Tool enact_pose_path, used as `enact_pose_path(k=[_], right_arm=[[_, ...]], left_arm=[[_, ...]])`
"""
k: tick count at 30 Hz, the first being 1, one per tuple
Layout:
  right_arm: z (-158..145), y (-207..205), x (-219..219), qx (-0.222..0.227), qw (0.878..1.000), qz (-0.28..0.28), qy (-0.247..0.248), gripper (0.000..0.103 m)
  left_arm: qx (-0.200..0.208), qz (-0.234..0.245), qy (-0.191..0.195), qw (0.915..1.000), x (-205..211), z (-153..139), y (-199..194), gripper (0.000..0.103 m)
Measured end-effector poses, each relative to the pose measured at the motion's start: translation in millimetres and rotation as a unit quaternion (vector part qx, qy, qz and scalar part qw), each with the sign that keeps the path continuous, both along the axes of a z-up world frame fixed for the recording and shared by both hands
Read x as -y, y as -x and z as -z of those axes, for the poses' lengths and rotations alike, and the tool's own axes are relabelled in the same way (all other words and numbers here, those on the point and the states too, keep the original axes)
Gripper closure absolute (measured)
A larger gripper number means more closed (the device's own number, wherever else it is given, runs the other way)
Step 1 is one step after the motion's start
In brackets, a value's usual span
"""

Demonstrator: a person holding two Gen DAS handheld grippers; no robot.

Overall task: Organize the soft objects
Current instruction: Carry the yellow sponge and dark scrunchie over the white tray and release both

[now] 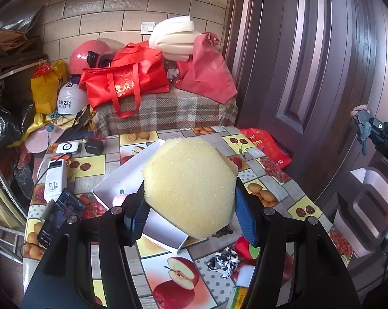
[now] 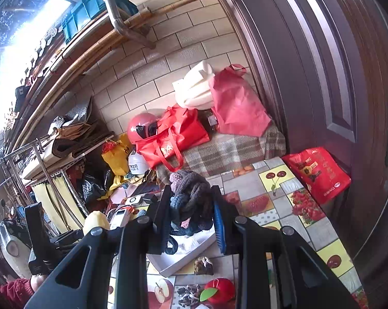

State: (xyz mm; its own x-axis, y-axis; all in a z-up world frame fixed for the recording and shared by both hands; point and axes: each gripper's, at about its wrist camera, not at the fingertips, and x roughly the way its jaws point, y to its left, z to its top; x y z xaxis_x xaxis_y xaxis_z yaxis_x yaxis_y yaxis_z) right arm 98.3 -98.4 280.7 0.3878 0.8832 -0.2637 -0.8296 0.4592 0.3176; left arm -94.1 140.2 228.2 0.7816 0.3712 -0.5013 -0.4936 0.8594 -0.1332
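My left gripper (image 1: 190,212) is shut on a yellow hexagonal sponge (image 1: 190,188) and holds it above a white shallow box (image 1: 127,177) on the fruit-print table (image 1: 268,188). My right gripper (image 2: 191,221) is shut on a knitted grey-blue-pink yarn bundle (image 2: 190,198), held above the same white box (image 2: 183,260). The right gripper with the bundle also shows at the right edge of the left wrist view (image 1: 374,131). The sponge and left gripper show at the left in the right wrist view (image 2: 96,222).
On the table lie a red plush apple (image 2: 219,289), a black-and-white fabric piece (image 1: 224,258), a brown clump (image 2: 203,265), a power bank (image 1: 55,180) and a phone (image 1: 60,217). Red bags and helmets pile behind. A dark door (image 1: 309,64) stands at the right.
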Motion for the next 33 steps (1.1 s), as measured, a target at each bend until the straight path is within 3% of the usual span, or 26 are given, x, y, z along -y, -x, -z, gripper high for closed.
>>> enact_pose_path(k=[16, 20, 26, 33], right_arm=[[1.6, 3.9, -17.8, 0.005, 1.0, -0.017, 0.003, 0.076], [-12.4, 0.2, -30.9, 0.016, 1.0, -0.022, -0.001, 0.076], [-43.2, -3.3, -47.8, 0.032, 0.998, -0.029, -0.039, 0.076], [-35.6, 1.5, -77.1, 0.028, 0.998, -0.056, -0.023, 0.076]], left_arm=[[0.014, -0.01, -0.008, 0.9998, -4.4, -10.8, -2.2, 0.043], [0.015, -0.016, -0.019, 0.9996, -15.0, -23.5, -10.3, 0.043], [0.048, -0.036, -0.038, 0.9975, -28.8, -57.6, -10.6, 0.043], [0.045, -0.056, -0.028, 0.997, -46.8, -52.8, -9.7, 0.043]])
